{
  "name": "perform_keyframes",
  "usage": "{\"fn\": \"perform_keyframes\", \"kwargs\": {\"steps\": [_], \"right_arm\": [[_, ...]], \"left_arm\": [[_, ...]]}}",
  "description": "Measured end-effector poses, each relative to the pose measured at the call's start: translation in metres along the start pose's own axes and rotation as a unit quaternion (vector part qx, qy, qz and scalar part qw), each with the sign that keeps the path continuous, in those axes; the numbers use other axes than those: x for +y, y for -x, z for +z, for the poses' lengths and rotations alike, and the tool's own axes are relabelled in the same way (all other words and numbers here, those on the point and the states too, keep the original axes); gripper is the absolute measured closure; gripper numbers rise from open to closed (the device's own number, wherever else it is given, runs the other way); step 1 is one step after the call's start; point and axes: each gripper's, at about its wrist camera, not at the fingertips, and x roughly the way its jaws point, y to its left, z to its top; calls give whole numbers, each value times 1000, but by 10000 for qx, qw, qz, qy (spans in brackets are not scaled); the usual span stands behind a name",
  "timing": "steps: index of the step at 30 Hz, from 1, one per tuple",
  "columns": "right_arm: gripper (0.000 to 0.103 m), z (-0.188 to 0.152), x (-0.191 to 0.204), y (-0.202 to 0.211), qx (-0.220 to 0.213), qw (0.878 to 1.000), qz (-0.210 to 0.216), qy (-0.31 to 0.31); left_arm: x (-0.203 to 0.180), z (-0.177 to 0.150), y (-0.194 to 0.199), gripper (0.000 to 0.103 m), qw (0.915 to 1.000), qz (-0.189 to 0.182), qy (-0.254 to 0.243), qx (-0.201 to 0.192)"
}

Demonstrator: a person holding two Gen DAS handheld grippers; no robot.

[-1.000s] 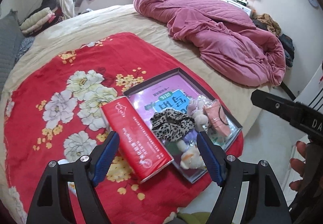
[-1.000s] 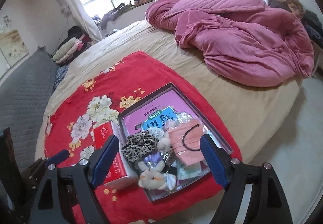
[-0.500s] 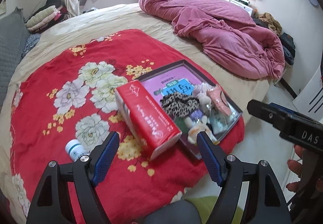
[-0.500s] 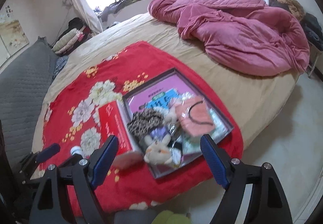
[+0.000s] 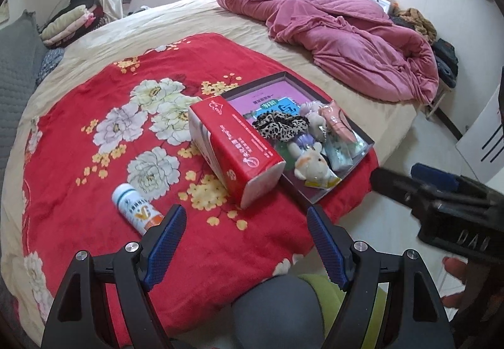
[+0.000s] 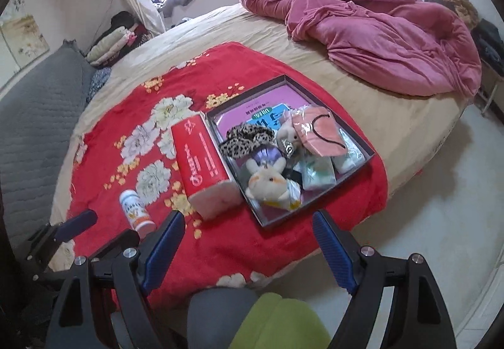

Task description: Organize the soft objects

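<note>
A shallow dark tray (image 5: 365, 136) (image 6: 367, 147) lies on a red flowered blanket (image 5: 94, 90) (image 6: 283, 242). In it are a leopard scrunchie (image 5: 280, 125) (image 6: 245, 138), a small plush toy (image 5: 312, 164) (image 6: 267, 182), a pink mask (image 5: 337, 123) (image 6: 315, 134) and pale green packets (image 6: 318, 174) on a purple booklet (image 6: 267, 109). A red tissue pack (image 5: 233, 147) (image 6: 198, 160) leans on the tray's left side. My left gripper (image 5: 245, 232) hangs open and empty short of the pack. My right gripper (image 6: 249, 235) is open and empty in front of the tray.
A small white and orange bottle (image 5: 135, 207) (image 6: 135, 210) lies on the blanket at the left. A crumpled pink quilt (image 5: 340, 34) (image 6: 378, 27) covers the bed's far right. A grey and green garment (image 5: 308, 308) (image 6: 252, 314) fills the near edge. Floor (image 6: 434, 197) at the right.
Both grippers have pulled back from the tray, which now lies farther off. The bottle and the grey and green garment have come into view. Jaws stay equally wide.
</note>
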Motion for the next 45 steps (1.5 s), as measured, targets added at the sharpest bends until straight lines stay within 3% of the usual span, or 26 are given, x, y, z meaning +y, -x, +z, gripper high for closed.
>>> {"fn": "perform_keyframes", "kwargs": {"steps": [4,16,32,45], "right_arm": [[20,-15,3,7,-200,9994,-297,33],[20,-25,-4,15,-422,9971,-619,123],[20,-39,-15,4,-576,9967,-552,161],[20,-43,-33,-10,-392,9973,-613,-97]], "left_arm": [[-3,-9,1,23,9999,96,55,-26],[10,-23,1,23,9989,264,363,-115],[14,-34,-20,23,9974,530,482,-16],[5,-34,-33,23,9972,604,439,82]]}}
